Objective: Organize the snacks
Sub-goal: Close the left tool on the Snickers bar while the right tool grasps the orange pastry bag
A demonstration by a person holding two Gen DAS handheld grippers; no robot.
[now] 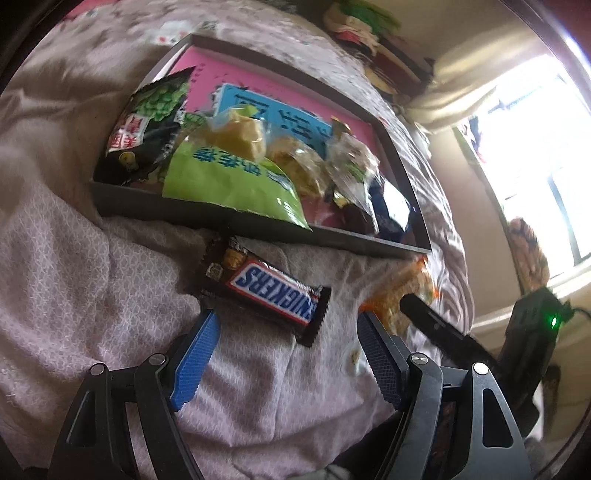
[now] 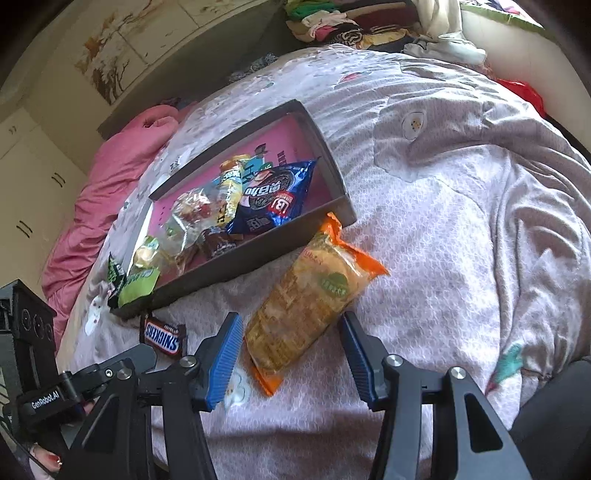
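A grey tray point(image 1: 155, 210) with a pink floor lies on the bed and holds several snack packets; it also shows in the right wrist view point(image 2: 332, 177). A Snickers bar point(image 1: 269, 291) lies on the blanket just in front of the tray, between and slightly beyond my open left gripper point(image 1: 286, 325). It also shows in the right wrist view point(image 2: 162, 334). An orange cracker packet point(image 2: 310, 295) leans against the tray's near corner, and its near end lies between the fingers of my open right gripper point(image 2: 288, 332). Neither gripper holds anything.
A pale patterned blanket point(image 2: 443, 221) covers the bed. A pink quilt point(image 2: 110, 177) lies at the far left. Piled clothes point(image 2: 332, 26) sit at the head. A window point(image 1: 535, 147) is on the right. The right gripper's body point(image 1: 443, 332) reaches in beside the left one.
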